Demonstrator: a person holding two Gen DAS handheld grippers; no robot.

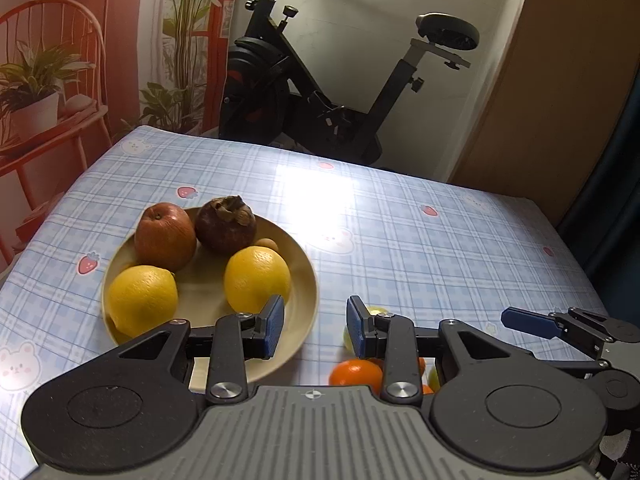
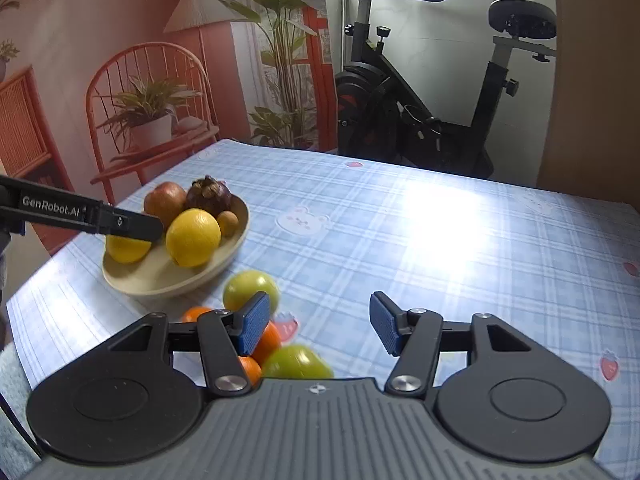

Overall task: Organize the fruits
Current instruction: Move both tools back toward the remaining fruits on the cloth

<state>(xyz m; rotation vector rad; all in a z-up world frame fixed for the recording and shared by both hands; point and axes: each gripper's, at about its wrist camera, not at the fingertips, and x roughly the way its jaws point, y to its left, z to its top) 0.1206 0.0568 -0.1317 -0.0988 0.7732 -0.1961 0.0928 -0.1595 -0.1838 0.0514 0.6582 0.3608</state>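
A beige plate (image 1: pixel 208 276) at the table's left holds two lemons (image 1: pixel 143 300) (image 1: pixel 257 279), a red apple (image 1: pixel 165 236), a dark mangosteen (image 1: pixel 226 224) and a small brown fruit (image 1: pixel 267 244). My left gripper (image 1: pixel 316 320) hovers open and empty over the plate's right rim. To the plate's right, loose oranges (image 2: pixel 266 340) and two green fruits (image 2: pixel 250 288) (image 2: pixel 298 362) lie on the cloth. My right gripper (image 2: pixel 320 320) stands open above them, its left finger over the oranges, with nothing between its pads. An orange (image 1: pixel 356 372) shows under the left gripper's right finger.
The table wears a blue checked cloth (image 2: pixel 440 248) with a bright glare patch. An exercise bike (image 2: pixel 420 120) stands behind its far edge. A red chair with a potted plant (image 2: pixel 152 128) sits at the back left. A finger of the left gripper (image 2: pixel 80 214) crosses the plate.
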